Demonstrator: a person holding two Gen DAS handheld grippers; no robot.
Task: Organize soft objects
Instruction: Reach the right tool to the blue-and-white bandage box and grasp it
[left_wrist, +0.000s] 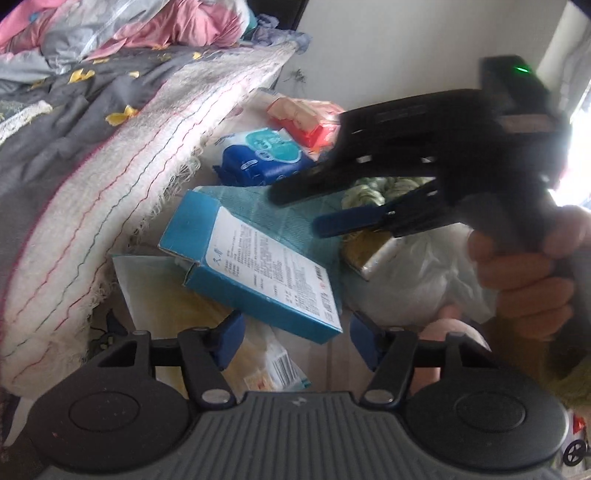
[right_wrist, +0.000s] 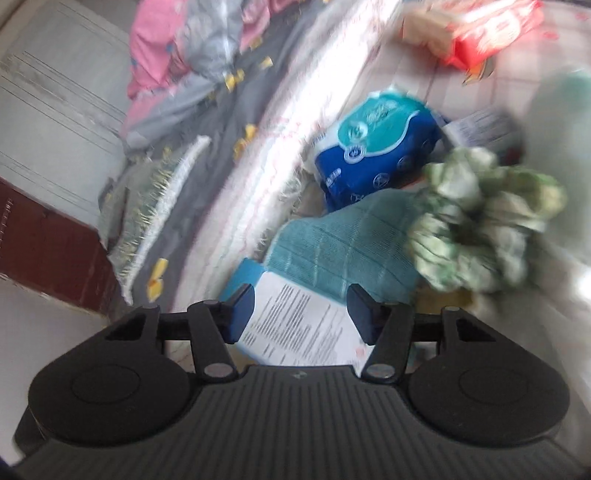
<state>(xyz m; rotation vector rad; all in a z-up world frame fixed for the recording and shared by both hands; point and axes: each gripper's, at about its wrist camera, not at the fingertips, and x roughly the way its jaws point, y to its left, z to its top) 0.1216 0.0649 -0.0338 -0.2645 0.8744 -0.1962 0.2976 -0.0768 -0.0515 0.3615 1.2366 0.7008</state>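
Left wrist view: teal cloth lies under the right gripper, jaws apart, empty.

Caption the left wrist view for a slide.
Right hand-held gripper reaches, empty, over teal cloth and blue carton.

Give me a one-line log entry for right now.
left claw: open, empty, over blue box | right claw: open, empty, above teal cloth

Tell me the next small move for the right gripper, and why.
Probably lower the right gripper onto the teal cloth and close. Its jaws stand apart with nothing between them, above the cloth, which lies partly on the blue box.
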